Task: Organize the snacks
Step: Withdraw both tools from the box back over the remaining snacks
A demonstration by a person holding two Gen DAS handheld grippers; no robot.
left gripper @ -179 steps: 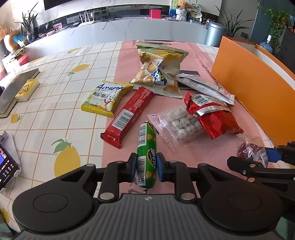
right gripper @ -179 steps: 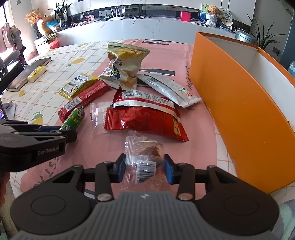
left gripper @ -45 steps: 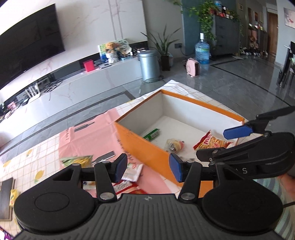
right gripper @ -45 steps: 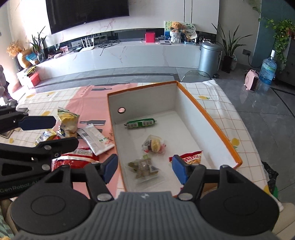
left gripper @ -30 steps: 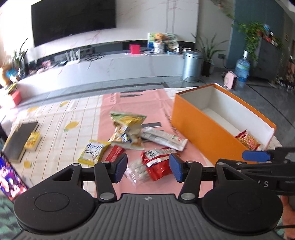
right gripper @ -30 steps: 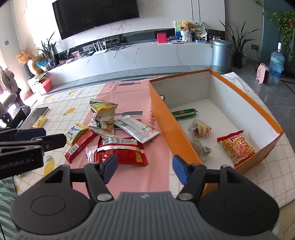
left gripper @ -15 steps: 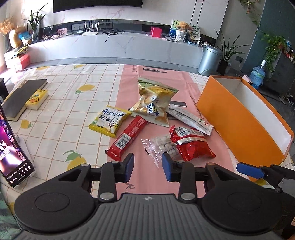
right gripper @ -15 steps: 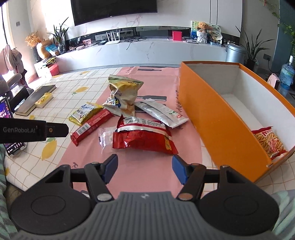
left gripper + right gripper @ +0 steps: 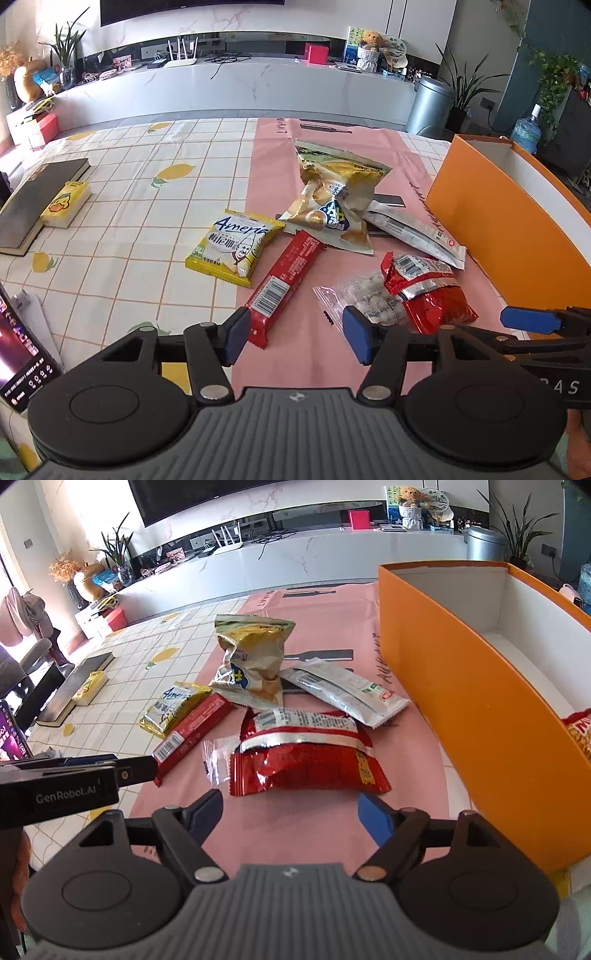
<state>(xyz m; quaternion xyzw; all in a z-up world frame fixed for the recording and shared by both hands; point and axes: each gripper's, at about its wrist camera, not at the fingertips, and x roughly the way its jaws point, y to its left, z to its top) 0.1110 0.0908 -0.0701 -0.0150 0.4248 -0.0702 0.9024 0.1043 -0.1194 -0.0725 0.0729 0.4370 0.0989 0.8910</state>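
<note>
Left gripper (image 9: 295, 338): jaws opening, nothing between the pads. A second ago it stood higher and farther from the snacks; it has since come down over the near edge of the pink mat (image 9: 295, 354). The lower end of the red bar (image 9: 286, 284) lies just beside its left pad.

Right gripper (image 9: 291, 812): jaws opening, wide apart, empty. It too has dropped from above the orange box (image 9: 461, 709) to the mat's near edge, and the red foil pack (image 9: 306, 764) now sits just beyond its fingertips.

Finding: both tools are unloaded and back at the pile. The previous deposit looks complete, and a fresh pair of picks appears to be starting.

Remaining on the mat:
- clear bag of white balls (image 9: 369, 295), partly under the red foil pack
- white sachet (image 9: 347, 690), near the box's left wall
- crumpled yellow chip bag (image 9: 251, 661), toward the mat's far side
- yellow packet (image 9: 232, 251), straddling the mat's left edge

The box stands along the mat's right edge. Only an orange-red snack bag (image 9: 580, 731) shows inside at its near end; the rest of its floor is hidden.

Assessment: six items outstanding, task partway through.
</note>
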